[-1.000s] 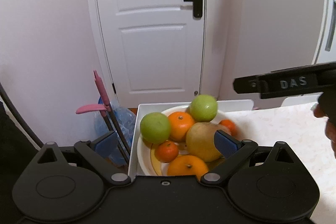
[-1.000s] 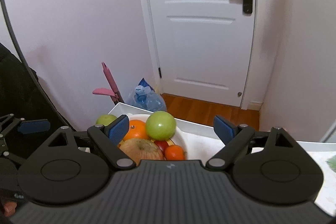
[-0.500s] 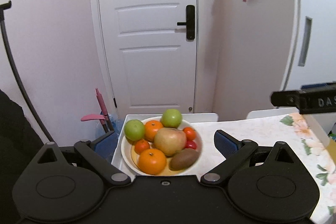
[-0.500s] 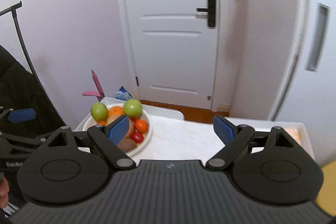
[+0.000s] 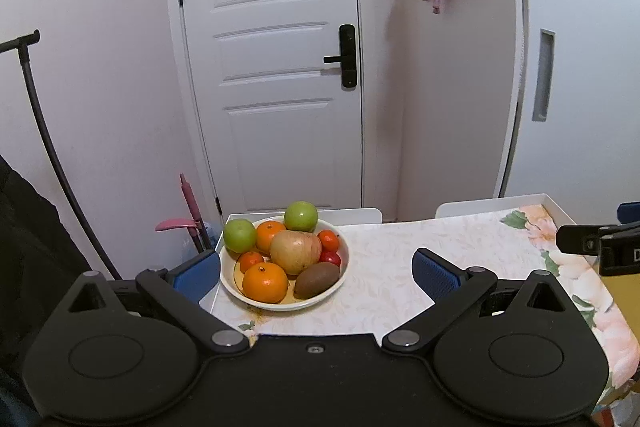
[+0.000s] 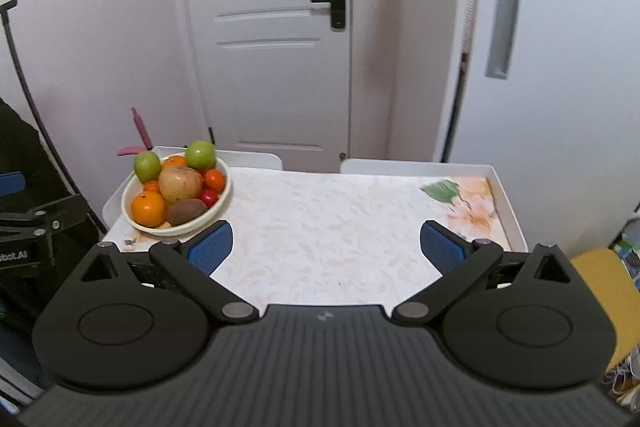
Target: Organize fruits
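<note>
A cream bowl (image 5: 343, 269) heaped with fruit stands at the far left corner of the table (image 5: 460, 239). It holds two green apples (image 5: 239, 235), a large yellow-red apple (image 5: 295, 251), several oranges (image 5: 265, 282), a brown kiwi (image 5: 317, 279) and small red fruits. My left gripper (image 5: 316, 273) is open, pulled back in front of the bowl with nothing in it. The bowl (image 6: 224, 197) lies ahead and to the left of my right gripper (image 6: 326, 247), which hangs open over the floral cloth (image 6: 332, 219) and holds nothing.
A white door (image 5: 276, 87) and walls stand behind the table. A pink-handled tool (image 5: 188, 203) and a black rack (image 5: 36, 115) sit left of the table. A yellow seat (image 6: 600, 287) shows at the right. The other gripper (image 5: 600, 245) pokes in from the right.
Both grippers have drawn back and up from the bowl, so the whole table now shows. The fruit stays piled in the bowl; both grippers stay open.
</note>
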A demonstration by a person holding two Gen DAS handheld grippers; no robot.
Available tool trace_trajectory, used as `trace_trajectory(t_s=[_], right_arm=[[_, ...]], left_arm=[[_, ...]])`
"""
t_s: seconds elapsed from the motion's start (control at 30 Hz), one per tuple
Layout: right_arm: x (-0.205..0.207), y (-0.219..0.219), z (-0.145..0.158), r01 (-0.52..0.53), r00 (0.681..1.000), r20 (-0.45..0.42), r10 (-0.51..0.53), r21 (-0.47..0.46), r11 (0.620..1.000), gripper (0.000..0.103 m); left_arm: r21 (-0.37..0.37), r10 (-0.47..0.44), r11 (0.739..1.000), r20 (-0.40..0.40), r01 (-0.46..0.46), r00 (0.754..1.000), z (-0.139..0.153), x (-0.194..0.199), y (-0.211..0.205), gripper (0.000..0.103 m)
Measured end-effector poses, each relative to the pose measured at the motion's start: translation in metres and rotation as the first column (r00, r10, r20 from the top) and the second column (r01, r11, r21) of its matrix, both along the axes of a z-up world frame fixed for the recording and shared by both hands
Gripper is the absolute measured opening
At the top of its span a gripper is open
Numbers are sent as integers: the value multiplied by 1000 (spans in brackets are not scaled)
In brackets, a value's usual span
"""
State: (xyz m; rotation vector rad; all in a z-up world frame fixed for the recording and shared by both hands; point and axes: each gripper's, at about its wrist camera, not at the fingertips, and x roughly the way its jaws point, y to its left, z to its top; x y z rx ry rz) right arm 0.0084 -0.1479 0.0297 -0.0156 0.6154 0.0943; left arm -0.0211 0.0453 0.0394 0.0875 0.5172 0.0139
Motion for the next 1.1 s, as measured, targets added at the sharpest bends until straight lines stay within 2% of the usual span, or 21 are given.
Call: trace_trajectory(t_s=[1.1], right_arm=[[-5,-17,-4,52,999,-11,-52,12,999,103]], left_arm=[[5,-20,1000,7,20,1000,-6,-6,-19,103]])
